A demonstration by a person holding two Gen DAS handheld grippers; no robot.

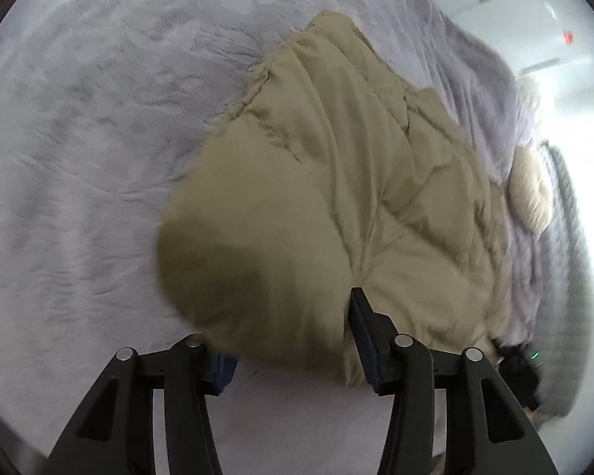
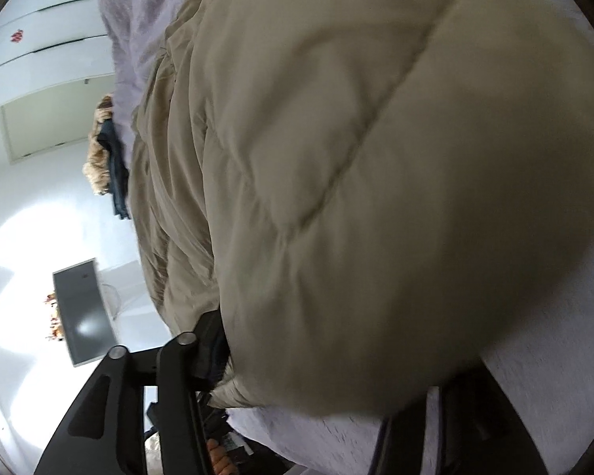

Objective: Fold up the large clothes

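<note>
A beige padded jacket (image 1: pixel 336 178) lies folded on a lilac plush bed cover (image 1: pixel 79 158). In the left wrist view its near, rounded fold bulges up between the fingers of my left gripper (image 1: pixel 289 316). The right finger (image 1: pixel 360 312) shows beside the cloth and the left one is hidden behind it. The jaws stand apart and the cloth looks loose. In the right wrist view the jacket (image 2: pixel 336 158) fills most of the picture, and its blurred edge lies across my right gripper (image 2: pixel 316 340). That gripper's arms are spread wide and its fingertips are hidden.
The bed's edge runs along the right, with a grey quilted cover (image 1: pixel 570 257) and a cream fluffy item (image 1: pixel 530 194). A black device with a green light (image 1: pixel 522 364) sits by the jacket's corner. Beyond the bed are a dark garment with tan fur (image 2: pixel 111 166), a monitor (image 2: pixel 83 308) and white cupboards (image 2: pixel 39 59).
</note>
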